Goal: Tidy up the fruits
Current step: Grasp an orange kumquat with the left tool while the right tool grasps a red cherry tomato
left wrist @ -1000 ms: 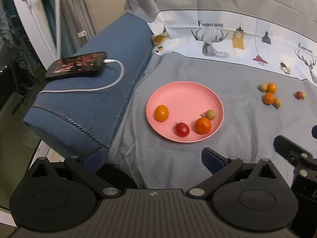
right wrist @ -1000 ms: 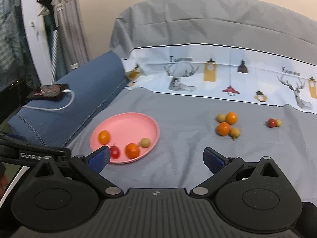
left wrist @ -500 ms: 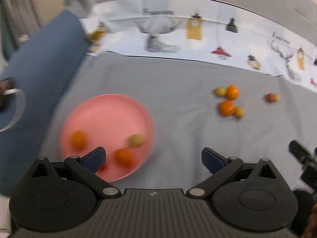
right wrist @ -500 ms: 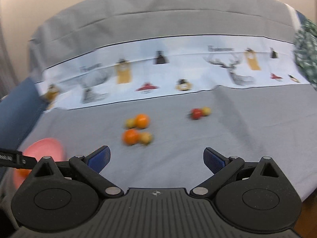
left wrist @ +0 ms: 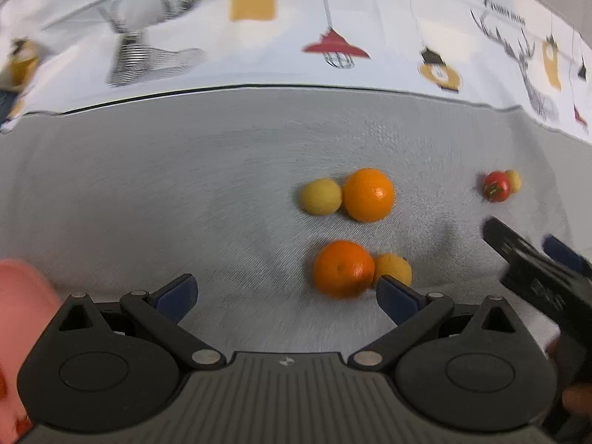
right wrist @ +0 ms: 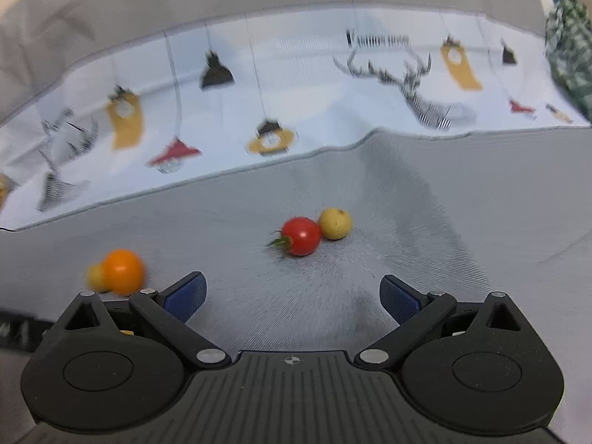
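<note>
In the left wrist view, my left gripper (left wrist: 286, 296) is open and empty above the grey bedsheet. Just ahead lie an orange (left wrist: 342, 268) with a yellow fruit (left wrist: 394, 268) beside it, and farther on a second orange (left wrist: 369, 194) touching another yellow fruit (left wrist: 320, 196). The pink plate's edge (left wrist: 22, 288) shows at far left. In the right wrist view, my right gripper (right wrist: 292, 296) is open and empty. A red tomato (right wrist: 301, 236) touching a small yellow fruit (right wrist: 335, 223) lies just ahead of it.
A white printed sheet band (left wrist: 296, 26) with deer and lamps runs along the back. The right gripper's body (left wrist: 536, 270) enters the left wrist view at right. A green patterned cloth (right wrist: 569, 44) lies at the far right.
Both grippers have swung right, away from the plate, and moved closer to the loose fruits. The plate has slid to the left edge of the left wrist view. Both stay open.
</note>
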### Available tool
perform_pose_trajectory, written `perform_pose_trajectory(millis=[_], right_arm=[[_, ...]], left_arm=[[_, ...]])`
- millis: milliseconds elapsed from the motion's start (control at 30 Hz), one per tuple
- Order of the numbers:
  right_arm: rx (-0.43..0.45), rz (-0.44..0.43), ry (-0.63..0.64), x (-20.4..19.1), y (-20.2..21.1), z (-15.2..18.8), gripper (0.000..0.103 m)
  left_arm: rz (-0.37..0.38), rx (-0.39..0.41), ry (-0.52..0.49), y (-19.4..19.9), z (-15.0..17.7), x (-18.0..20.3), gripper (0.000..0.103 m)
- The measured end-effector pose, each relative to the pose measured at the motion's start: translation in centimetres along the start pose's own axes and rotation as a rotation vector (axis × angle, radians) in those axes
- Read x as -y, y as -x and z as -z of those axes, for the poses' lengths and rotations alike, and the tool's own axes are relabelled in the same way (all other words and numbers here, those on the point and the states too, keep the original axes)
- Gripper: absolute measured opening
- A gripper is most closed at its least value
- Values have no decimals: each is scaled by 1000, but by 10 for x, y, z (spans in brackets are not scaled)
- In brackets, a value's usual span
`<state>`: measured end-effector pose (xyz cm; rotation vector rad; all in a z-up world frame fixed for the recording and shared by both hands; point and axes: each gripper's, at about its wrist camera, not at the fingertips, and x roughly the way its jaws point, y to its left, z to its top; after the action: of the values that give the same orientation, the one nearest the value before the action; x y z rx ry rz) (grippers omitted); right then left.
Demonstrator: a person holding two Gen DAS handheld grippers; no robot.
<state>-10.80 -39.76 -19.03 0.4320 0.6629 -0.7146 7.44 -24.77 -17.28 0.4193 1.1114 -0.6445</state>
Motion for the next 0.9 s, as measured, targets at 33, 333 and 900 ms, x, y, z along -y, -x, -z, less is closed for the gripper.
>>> perform_pose_trajectory(millis=[33,333,900], right_arm=[[-21,0,1,1,-15,-2,99],[52,55,92,-28,-61,-4,102],[79,55,88,-27,-59,-2,100]], left_arm=[[-5,-5,-5,-8,-3,1,103],[-4,-8,-17,-39,-12,-7,103],[-8,-6,-8,-42,-15,-4,103]])
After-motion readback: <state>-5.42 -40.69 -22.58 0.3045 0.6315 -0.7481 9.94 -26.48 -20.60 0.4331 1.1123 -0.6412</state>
